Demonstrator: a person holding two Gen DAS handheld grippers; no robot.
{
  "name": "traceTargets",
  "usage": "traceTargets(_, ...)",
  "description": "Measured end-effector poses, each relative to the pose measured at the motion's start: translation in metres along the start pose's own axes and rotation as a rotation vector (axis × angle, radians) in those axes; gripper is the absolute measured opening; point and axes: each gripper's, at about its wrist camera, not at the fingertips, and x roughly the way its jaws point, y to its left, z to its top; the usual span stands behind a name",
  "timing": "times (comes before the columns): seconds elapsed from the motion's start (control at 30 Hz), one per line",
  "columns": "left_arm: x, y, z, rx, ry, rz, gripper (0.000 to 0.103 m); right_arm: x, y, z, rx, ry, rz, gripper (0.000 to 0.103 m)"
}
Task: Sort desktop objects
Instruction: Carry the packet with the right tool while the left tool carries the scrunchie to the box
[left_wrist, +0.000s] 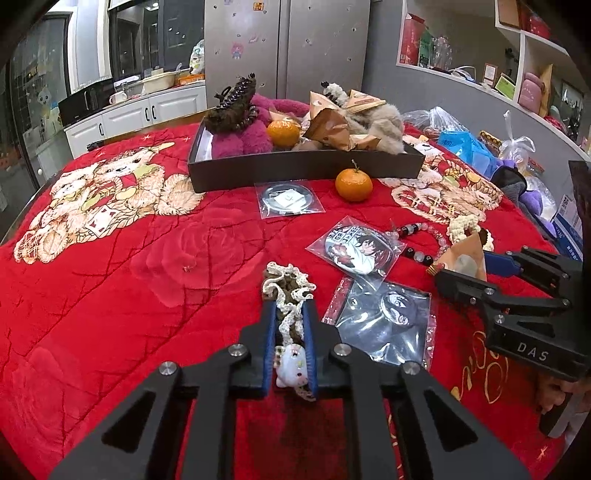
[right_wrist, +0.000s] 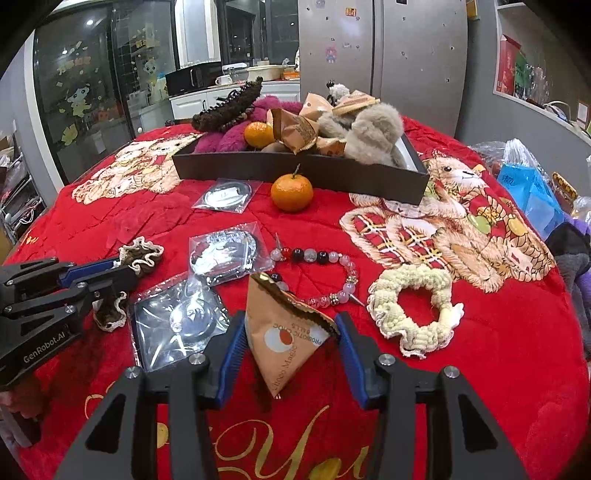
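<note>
Kraft-paper snack pouch (right_wrist: 286, 332) lies point-down between the spread right gripper (right_wrist: 291, 354); left gripper (left_wrist: 290, 332) clamps the lace scrunchie (left_wrist: 286, 291).

A box (right_wrist: 295, 168) stands at the far side of the desk (right_wrist: 480, 369), with a tangerine (right_wrist: 291, 192) just before its near wall. Near of that lies a bead bracelet (right_wrist: 332, 266); a scrunchie (right_wrist: 413, 306) lies to its right, a snack packet (right_wrist: 286, 339) nearest, and bagged badges (right_wrist: 225, 253) to the left.

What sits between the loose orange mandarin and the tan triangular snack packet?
In the right wrist view, a beaded bracelet lies between the mandarin and the snack packet.
</note>
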Motion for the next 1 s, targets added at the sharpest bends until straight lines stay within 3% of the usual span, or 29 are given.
traceTargets(0.13,-0.004,0.005,0.003,-0.031,-0.002,-0.048,0.013,-0.005,0.002,0.003,-0.003,-0.008,0.015,0.048)
traceTargets(0.2,-0.009,0.006,0.004,-0.022,-0.02,-0.034,0.013,-0.007,0.006,0.004,-0.007,-0.002,0.045,0.047)
traceTargets(0.63,-0.028,0.005,0.018,-0.035,-0.044,-0.037,0.013,-0.037,0.021,0.017,-0.053,-0.064,0.021,0.047)
traceTargets(1.0,-0.075,-0.006,0.049,-0.02,-0.111,-0.031,0.013,-0.086,0.022,0.04,-0.052,-0.149,0.052,0.047)
